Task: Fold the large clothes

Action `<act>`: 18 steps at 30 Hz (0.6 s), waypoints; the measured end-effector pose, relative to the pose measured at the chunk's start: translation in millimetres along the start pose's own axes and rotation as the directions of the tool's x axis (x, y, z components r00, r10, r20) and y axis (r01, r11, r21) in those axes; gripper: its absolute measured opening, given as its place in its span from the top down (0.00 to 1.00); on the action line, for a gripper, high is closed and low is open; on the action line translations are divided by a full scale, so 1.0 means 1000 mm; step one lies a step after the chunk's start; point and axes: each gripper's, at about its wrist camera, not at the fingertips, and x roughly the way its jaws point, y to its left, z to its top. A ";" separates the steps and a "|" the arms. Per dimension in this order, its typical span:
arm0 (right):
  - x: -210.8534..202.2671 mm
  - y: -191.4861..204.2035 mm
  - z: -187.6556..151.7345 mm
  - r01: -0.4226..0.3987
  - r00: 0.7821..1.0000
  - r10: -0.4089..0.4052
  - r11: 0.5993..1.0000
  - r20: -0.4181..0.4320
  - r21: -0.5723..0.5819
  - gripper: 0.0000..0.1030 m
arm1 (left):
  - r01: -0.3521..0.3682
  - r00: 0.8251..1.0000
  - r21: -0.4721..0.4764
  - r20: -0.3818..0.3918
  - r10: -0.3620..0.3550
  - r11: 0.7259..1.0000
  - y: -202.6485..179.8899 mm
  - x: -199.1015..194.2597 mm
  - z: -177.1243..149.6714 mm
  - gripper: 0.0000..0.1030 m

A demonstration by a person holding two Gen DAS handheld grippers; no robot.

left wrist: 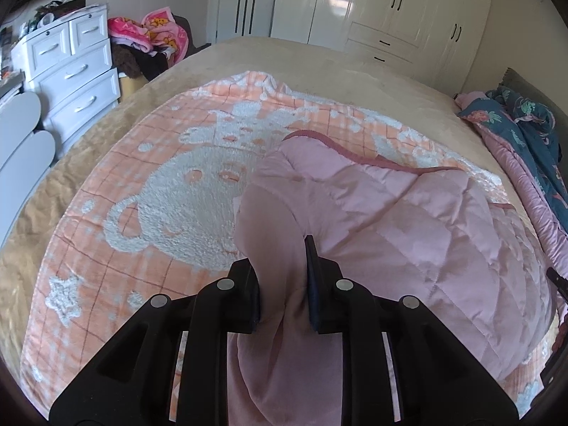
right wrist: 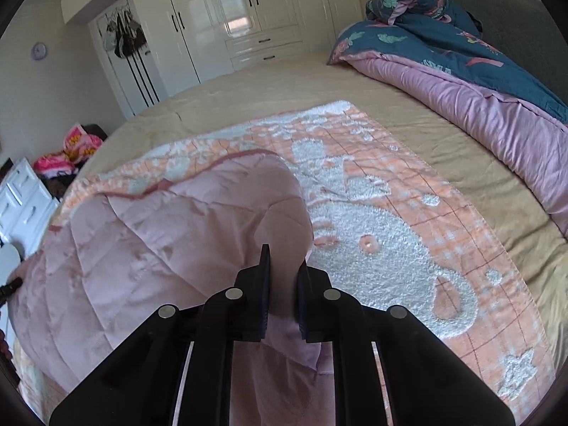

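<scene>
A pink quilted garment (left wrist: 408,234) lies bunched on an orange and white bear-pattern blanket (left wrist: 170,191) spread over the bed. My left gripper (left wrist: 282,259) is shut on a fold of the pink fabric, which bulges up between its black fingers (left wrist: 312,269). In the right wrist view the same pink garment (right wrist: 149,248) fills the left half, with the blanket (right wrist: 390,234) to its right. My right gripper (right wrist: 284,273) is shut on another fold of the pink cloth, pinched between its pads. The garment's dark pink trim (right wrist: 198,168) runs along its far edge.
A rolled blue floral and lilac duvet (right wrist: 461,81) lies along the bed's right side. White wardrobes (left wrist: 390,7) stand behind the bed. A white chest of drawers (left wrist: 71,71) and a heap of pink towels (left wrist: 149,32) stand at the left. The tan bed cover (left wrist: 337,67) shows beyond the blanket.
</scene>
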 end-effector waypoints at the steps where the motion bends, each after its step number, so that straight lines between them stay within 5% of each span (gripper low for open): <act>1: 0.002 -0.001 -0.001 0.004 1.000 -0.004 1.000 -0.008 0.003 0.89 | -0.003 1.000 0.001 -0.004 0.003 1.000 0.000 0.002 0.000 0.87; 18: 0.023 0.002 -0.027 0.074 0.995 -0.076 0.996 -0.062 -0.047 0.88 | -0.073 0.995 0.027 -0.061 0.074 0.997 -0.002 0.041 -0.009 0.82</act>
